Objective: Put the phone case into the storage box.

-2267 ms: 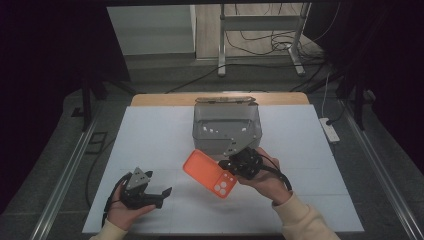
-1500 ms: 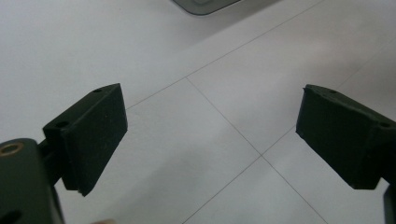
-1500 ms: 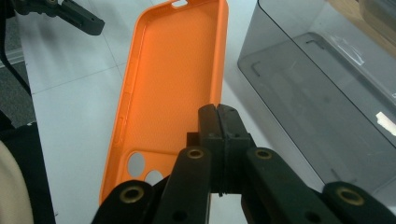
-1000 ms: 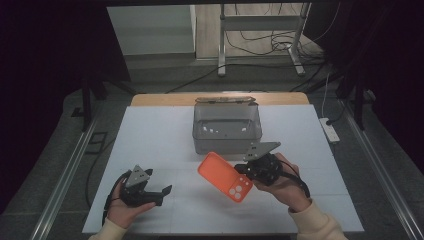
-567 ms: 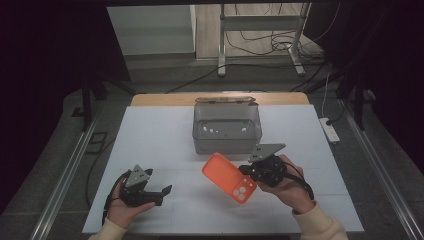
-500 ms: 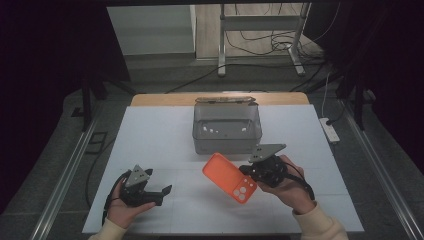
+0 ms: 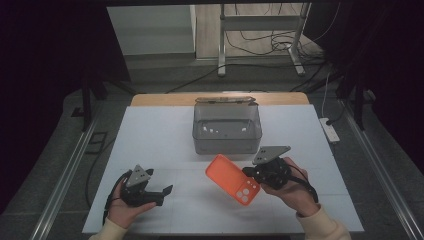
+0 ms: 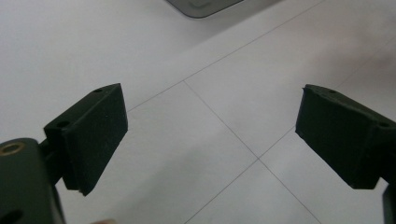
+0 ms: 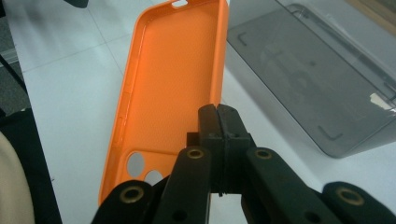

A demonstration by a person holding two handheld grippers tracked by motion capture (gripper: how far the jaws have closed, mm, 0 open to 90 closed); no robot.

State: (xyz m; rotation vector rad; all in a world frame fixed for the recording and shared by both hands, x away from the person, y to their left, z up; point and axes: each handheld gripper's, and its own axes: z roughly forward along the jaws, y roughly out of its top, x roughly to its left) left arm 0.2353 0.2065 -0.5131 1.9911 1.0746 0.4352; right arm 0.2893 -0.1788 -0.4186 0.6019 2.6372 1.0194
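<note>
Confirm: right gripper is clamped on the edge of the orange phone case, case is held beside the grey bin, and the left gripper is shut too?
Not quite. The left gripper is open: the left gripper view shows its jaws wide apart over bare table. The rest holds: the right gripper is clamped on the edge of the orange phone case, beside the grey bin.

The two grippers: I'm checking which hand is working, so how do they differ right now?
The right gripper is shut on the orange phone case's edge; the left gripper is open with nothing between its jaws. The right sits beside the grey bin; the left sits farther from it. Both have black jaws.
</note>
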